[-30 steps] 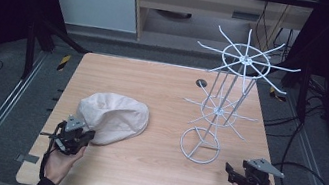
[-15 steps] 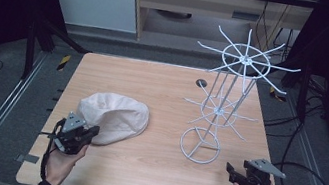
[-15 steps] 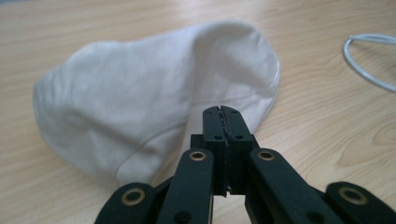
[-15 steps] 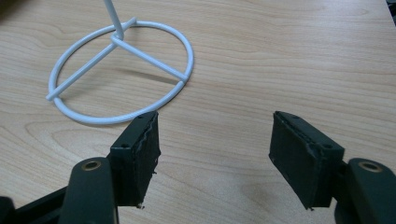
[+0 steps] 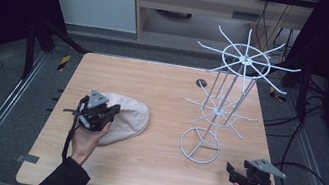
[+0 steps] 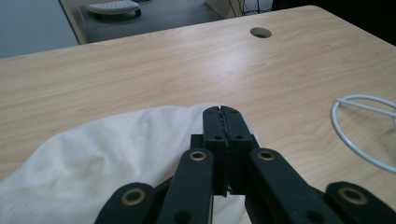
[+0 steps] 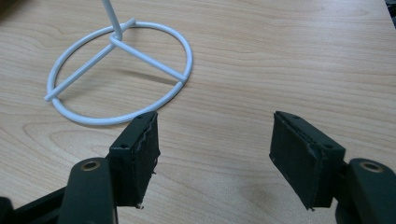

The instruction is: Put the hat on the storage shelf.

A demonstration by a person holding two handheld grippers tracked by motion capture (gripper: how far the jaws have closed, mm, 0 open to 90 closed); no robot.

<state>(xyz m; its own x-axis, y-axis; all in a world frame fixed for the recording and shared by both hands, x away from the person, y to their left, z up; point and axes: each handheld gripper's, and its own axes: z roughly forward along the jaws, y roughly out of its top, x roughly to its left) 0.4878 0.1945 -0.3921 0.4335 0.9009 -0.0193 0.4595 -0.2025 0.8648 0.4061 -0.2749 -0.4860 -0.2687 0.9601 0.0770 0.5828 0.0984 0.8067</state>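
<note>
Cloth is what the work turns on: a cream cap [image 5: 122, 118] lies on the wooden table [image 5: 163, 87] at about nine o'clock from the white wire rack [image 5: 223, 107]. A second ago the left gripper [image 5: 98, 112] sat at the cap's near edge, toward seven o'clock of it; now it has travelled up and in over the cap's left half, toward the table's middle. In the left gripper view its black jaws stand pressed together with the cap's pale fabric [image 6: 116, 158] bunched right under and around them, though whether a fold is actually pinched between the pads I cannot tell. The cap's outline has also shifted slightly, which suggests the fabric is being drawn along. That reads as the start of a lift toward the rack's prongs. The right gripper [image 5: 239, 176] has not moved: it rests at five o'clock from the rack's ring base [image 7: 119, 74], jaws wide apart on nothing.
</note>
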